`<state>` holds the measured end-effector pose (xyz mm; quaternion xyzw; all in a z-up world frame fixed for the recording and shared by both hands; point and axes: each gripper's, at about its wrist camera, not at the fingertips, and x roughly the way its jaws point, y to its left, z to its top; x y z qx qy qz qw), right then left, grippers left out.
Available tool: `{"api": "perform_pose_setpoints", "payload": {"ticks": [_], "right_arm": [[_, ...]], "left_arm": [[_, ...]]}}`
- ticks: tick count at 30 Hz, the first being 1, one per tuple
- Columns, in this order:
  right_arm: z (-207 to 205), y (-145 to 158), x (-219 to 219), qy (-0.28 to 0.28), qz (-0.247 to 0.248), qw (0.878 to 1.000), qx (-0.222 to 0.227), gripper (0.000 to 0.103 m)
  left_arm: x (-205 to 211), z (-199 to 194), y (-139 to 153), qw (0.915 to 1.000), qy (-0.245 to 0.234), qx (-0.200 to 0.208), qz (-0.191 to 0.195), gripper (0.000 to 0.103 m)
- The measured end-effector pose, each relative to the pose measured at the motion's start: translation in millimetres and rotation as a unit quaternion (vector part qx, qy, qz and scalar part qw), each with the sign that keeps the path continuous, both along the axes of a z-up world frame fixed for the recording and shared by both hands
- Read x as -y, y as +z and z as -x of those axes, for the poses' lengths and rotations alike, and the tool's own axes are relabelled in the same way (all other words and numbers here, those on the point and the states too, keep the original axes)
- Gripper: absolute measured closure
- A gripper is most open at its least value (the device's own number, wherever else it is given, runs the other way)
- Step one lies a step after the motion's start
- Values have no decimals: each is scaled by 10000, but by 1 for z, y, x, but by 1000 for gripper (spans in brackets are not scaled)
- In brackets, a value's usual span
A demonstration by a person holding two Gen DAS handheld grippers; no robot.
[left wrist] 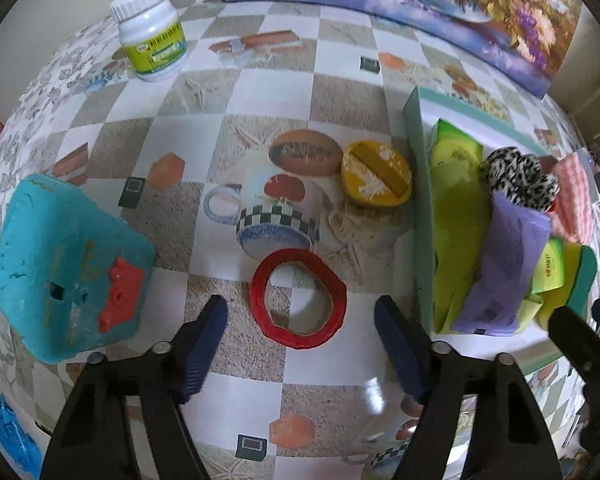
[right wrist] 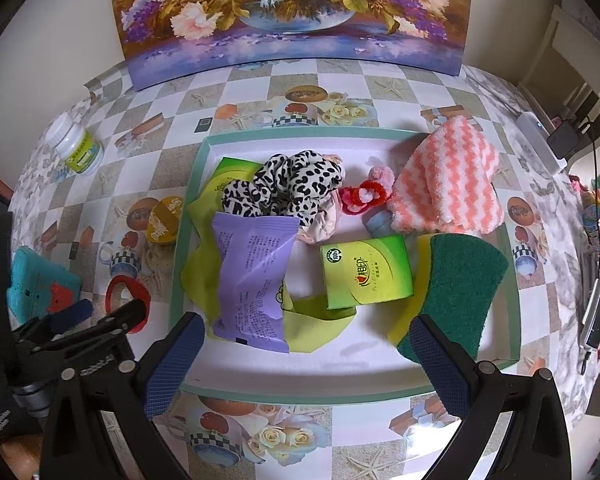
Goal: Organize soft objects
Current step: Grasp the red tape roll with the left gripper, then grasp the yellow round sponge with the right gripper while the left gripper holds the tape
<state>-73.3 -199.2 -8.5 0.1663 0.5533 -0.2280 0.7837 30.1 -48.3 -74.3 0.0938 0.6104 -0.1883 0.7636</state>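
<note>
Red ring [left wrist: 299, 298] flat on the checked counter [left wrist: 260, 92], just ahead of the left tongs [left wrist: 300, 344], between their spread, empty jaws. Teal block [left wrist: 68, 268] at 9 o'clock of the ring, yellow cup [left wrist: 377, 178] at 1 o'clock, white jar [left wrist: 152, 32] far off at 11. Tray [right wrist: 198, 184] at 3 o'clock, holding a purple packet [right wrist: 252, 268], spotted scrunchie [right wrist: 288, 188], green box [right wrist: 366, 272], striped cloth [right wrist: 448, 180] and green sponge [right wrist: 460, 280] (all loosely piled). Right tongs [right wrist: 304, 360] gaping, empty, over the tray's near edge.

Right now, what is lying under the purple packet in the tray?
The purple packet lies on a yellow-green cloth, which sticks out below it. Whether anything else is under the packet is hidden.
</note>
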Motion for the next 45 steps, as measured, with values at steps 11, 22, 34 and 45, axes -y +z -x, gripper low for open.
{"api": "perform_pose_setpoints", "payload": {"ticks": [11,22,34,45], "right_arm": [[0,0,1,-8,1,10000,-8,0],[-2,-3,5,-59,47,10000,-50,0],[-13,-9,10,-102,174,9998,-1,0],[-31,1,8,-1,286,9992,271,0]], "left_arm": [[1,1,-16,9998,30,-204,-20,49],[3,-10,-9,9994,96,-233,221,50],[4,-30,23,9981,259,152,542,50],[-5,-45,38,9960,398,404,691,50]]}}
